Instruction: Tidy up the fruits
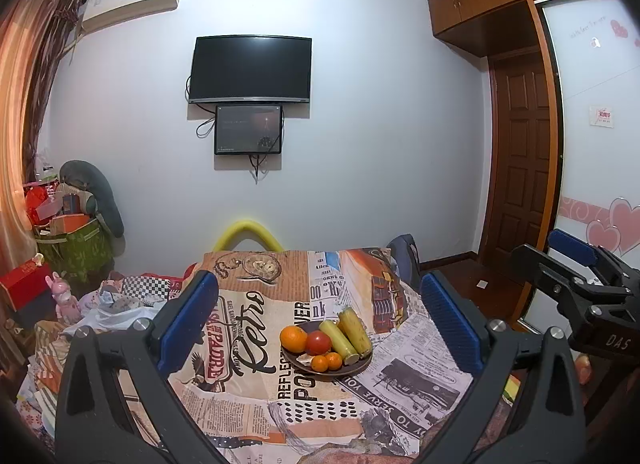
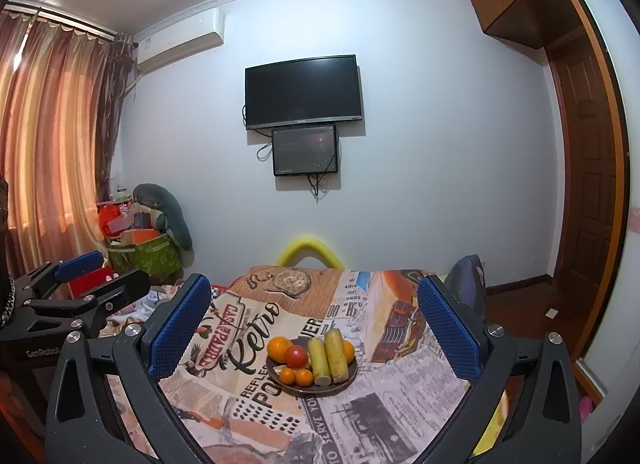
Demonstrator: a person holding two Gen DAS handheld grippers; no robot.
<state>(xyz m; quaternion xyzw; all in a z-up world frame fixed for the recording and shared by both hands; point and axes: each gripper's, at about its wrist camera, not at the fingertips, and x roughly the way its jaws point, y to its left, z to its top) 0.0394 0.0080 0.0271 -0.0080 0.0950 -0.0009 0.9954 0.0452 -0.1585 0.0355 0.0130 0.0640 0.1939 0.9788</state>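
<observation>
Both tools, left (image 1: pixel 318 312) and right (image 2: pixel 314 318), gape above the fruit plate (image 1: pixel 304 366).

Tablecloth (image 1: pixel 248 328) prints "Retro", "CASA DEL PADRE"; right gripper (image 1: pixel 592 284) marked "DAS"; left gripper (image 2: pixel 76 296) "GenRobot".

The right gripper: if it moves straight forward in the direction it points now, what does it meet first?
Probably the plate of fruit on the printed tablecloth. The right gripper is open, and the tomato and pale green stalks lie between its fingers. Depth is unclear; nothing nearer shows.
</observation>
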